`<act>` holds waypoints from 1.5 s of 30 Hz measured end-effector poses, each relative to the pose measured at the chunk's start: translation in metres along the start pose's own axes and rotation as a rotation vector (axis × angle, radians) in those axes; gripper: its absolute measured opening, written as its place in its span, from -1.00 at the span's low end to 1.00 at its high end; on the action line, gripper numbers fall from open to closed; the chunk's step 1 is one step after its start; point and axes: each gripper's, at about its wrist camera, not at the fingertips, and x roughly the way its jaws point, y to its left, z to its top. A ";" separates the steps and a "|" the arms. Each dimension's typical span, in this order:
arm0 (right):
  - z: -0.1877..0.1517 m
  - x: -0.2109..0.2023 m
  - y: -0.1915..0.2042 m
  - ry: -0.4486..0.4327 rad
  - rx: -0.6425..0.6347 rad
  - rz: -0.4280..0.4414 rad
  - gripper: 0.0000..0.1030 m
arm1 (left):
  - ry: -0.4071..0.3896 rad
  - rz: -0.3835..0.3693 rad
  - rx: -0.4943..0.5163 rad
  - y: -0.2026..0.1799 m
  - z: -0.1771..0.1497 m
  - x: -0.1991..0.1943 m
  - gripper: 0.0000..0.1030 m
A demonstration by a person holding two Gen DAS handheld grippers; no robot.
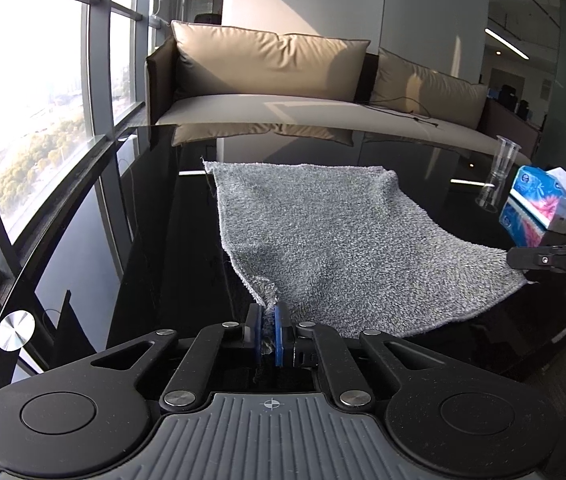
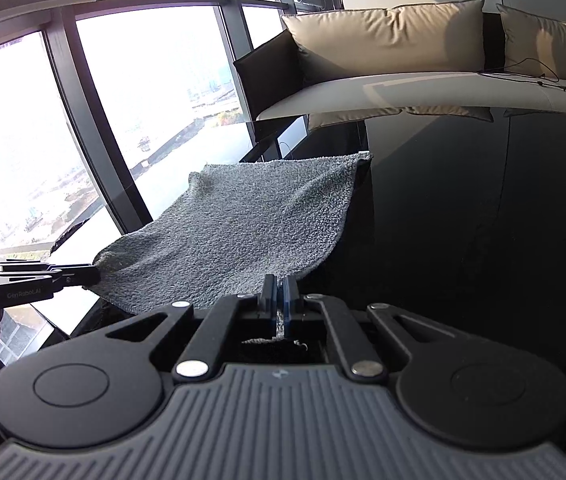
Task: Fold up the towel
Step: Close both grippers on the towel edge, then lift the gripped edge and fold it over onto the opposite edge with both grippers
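A grey fluffy towel [image 1: 335, 236] lies spread on the glossy black table [image 1: 155, 240], its near edge lifted off the surface. My left gripper [image 1: 269, 320] is shut on the towel's near left corner, the cloth pinched between its blue pads. My right gripper [image 2: 282, 294] is shut on the near right corner, with towel [image 2: 239, 224] bunched between its pads. In the left wrist view the right gripper [image 1: 517, 258] enters from the right edge at the towel's corner. The left gripper [image 2: 91, 274] shows at the left of the right wrist view, at the other corner. The far edge still rests on the table.
A blue tissue box [image 1: 543, 196] and a stack of clear plastic cups [image 1: 501, 168] stand at the table's right side. Beyond the table is a beige sofa [image 1: 283, 76] with cushions. Tall windows [image 1: 23, 92] run along the left, close to the table's edge.
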 end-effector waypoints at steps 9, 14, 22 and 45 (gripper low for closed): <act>0.007 -0.016 -0.001 -0.057 0.032 0.089 -0.95 | -0.059 -0.005 -0.024 -0.004 0.000 -0.025 -0.89; 0.013 -0.016 -0.002 -0.067 0.038 0.088 -0.95 | -0.068 0.002 -0.032 -0.002 0.005 -0.023 -0.89; 0.023 -0.003 -0.007 -0.086 0.059 0.076 -0.95 | -0.082 0.003 -0.042 0.003 0.023 -0.010 -0.89; 0.066 0.073 -0.041 -0.148 0.138 0.052 -0.95 | -0.107 0.036 -0.051 0.020 0.080 0.058 -0.89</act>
